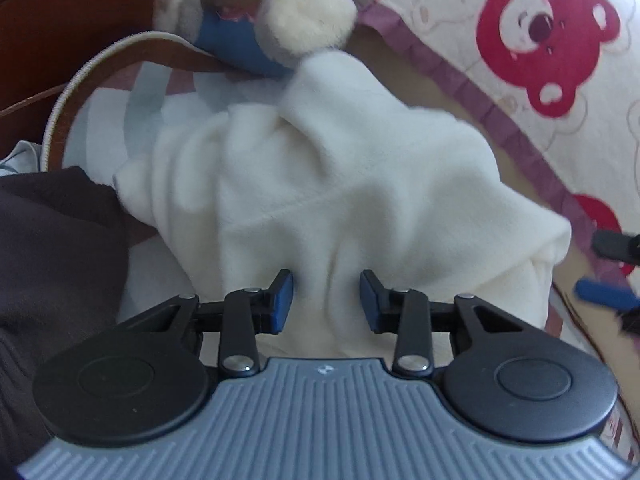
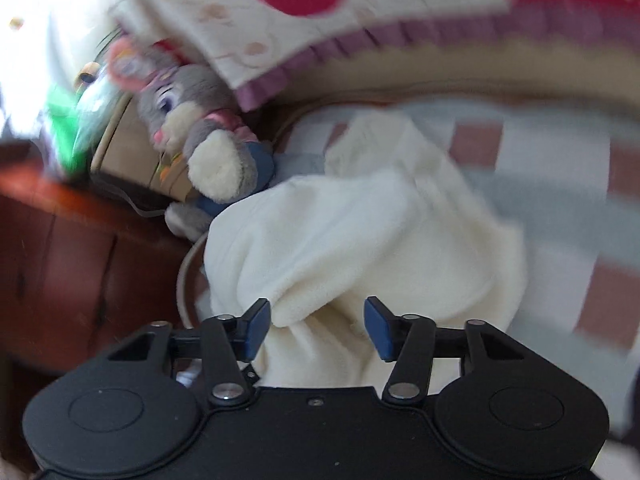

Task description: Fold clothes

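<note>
A cream fleece garment [image 1: 320,184] lies crumpled on a checked bedsheet [image 1: 104,120]. My left gripper [image 1: 327,300] is down on its near part; the blue pads stand apart with a ridge of fleece between them, and I see no firm pinch. In the right wrist view the same garment [image 2: 360,240] fills the middle. My right gripper [image 2: 317,330] is open over its near edge, a thick fold between the pads and the left pad at the fold's rim. The right gripper's fingers [image 1: 604,298] show blurred at the right edge of the left wrist view.
A grey plush rabbit [image 2: 200,140] lies just beyond the garment near the wooden bed frame [image 2: 60,248]. A quilt with red bears and purple trim [image 1: 540,40] borders the far side. Dark brown cloth [image 1: 56,240] is heaped at the left.
</note>
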### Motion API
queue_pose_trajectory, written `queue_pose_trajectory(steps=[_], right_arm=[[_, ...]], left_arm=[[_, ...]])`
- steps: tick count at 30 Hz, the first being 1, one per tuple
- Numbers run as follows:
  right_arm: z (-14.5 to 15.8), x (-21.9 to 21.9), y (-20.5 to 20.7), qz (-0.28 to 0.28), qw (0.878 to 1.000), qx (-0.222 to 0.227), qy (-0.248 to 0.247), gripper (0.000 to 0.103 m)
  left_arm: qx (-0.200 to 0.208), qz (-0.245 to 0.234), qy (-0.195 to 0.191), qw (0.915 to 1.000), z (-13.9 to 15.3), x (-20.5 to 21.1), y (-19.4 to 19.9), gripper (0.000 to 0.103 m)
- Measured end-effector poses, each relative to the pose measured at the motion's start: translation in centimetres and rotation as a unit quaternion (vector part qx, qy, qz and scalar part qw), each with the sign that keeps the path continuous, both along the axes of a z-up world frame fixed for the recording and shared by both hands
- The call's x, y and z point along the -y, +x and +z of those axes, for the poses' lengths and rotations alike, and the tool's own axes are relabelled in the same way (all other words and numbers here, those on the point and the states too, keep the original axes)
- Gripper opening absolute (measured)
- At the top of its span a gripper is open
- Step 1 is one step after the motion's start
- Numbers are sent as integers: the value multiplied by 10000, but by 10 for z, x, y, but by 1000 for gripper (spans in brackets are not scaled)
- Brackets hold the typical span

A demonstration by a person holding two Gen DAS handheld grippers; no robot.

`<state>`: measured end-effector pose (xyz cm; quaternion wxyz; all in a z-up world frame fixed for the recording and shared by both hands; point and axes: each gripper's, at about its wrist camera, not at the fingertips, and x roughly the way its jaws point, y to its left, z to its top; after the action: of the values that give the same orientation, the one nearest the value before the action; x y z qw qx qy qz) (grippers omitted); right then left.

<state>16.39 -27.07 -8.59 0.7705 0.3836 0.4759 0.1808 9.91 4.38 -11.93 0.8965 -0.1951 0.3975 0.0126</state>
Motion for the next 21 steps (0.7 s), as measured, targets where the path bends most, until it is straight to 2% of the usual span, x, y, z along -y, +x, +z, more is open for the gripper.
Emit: queue_pose_trajectory(steps=[1,2,3,5,7,8,11,12,13,14,15,19,21], right_arm=[[-8,2,3,-61,9994,-168,300,76],[-14,0,7,-20,9986,-286,436,82],[-20,-2,11,16,9977,-396,558,82],[-24,-7,17,-81,9989,-360,303,84],[-30,-14,29,-35,9991,-355,225,85],[-33,-15,35,-46,9990,-384,211,86],[-45,-7,47,-470,9976,-334,375,85],[-51,-4,46,-659,9958,-394,491,80],[-53,-4,45,-826,9947,-426,431,44],[-55,-4,43,-987,9934,-450,368,26],[-51,-6,40,-1031,9938,-326,255,24],[-20,-15,25,-990,9930,634,-74,16],[0,-9,13,-1023,9894,1024,148,15]], left_arm=[[2,35,-34,10000,0,-3,-1,36],[5,69,-68,10000,-1,-6,-2,36],[-35,63,-128,9999,-3,-7,-2,35],[-162,-21,-298,9994,-9,-8,0,34],[-273,-167,-561,9979,-15,-8,2,28],[-304,-258,-637,9972,-18,-6,3,22],[-323,-556,-690,9955,-21,5,4,19],[-312,-656,-688,9950,-22,9,4,18],[-296,-745,-665,9946,-23,12,4,17],[-281,-828,-631,9942,-23,16,3,17],[-266,-910,-597,9937,-24,20,3,17],[67,-1274,-256,9915,-18,34,-11,15],[440,-1423,101,9888,-7,46,-19,15]])
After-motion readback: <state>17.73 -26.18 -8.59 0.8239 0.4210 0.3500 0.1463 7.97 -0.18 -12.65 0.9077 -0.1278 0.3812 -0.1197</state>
